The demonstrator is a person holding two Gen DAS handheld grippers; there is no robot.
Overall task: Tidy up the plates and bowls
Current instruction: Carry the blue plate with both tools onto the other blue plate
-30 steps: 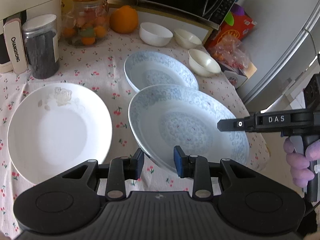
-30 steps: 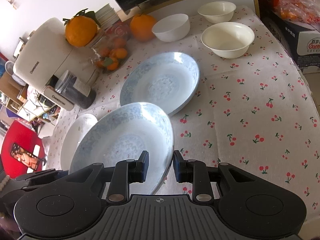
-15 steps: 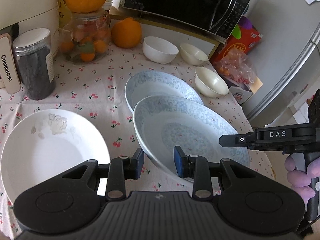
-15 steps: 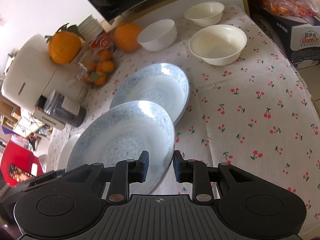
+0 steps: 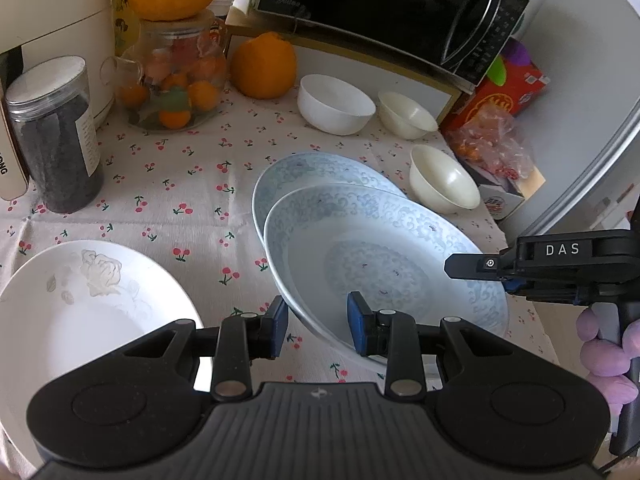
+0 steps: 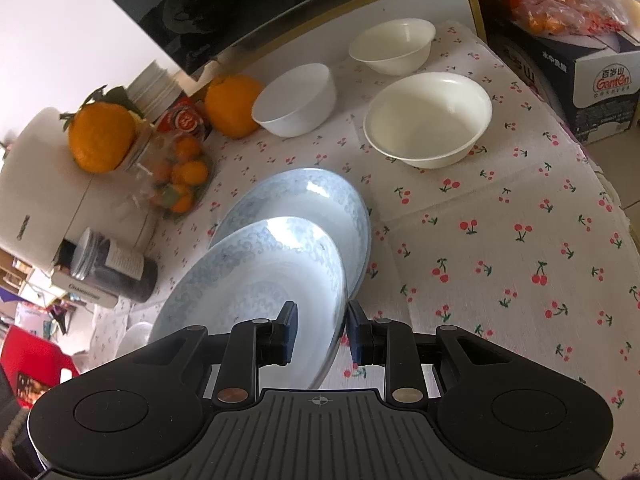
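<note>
Lifted farther, the blue-patterned ceramic plate now hangs over its matching plate, both grippers clenched on its rim; white plate and bowls wait.

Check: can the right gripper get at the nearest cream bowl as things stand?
Probably not yet. The right gripper is shut on the lifted blue-patterned plate. The path to the nearest cream bowl over the cherry-print cloth looks free.
</note>
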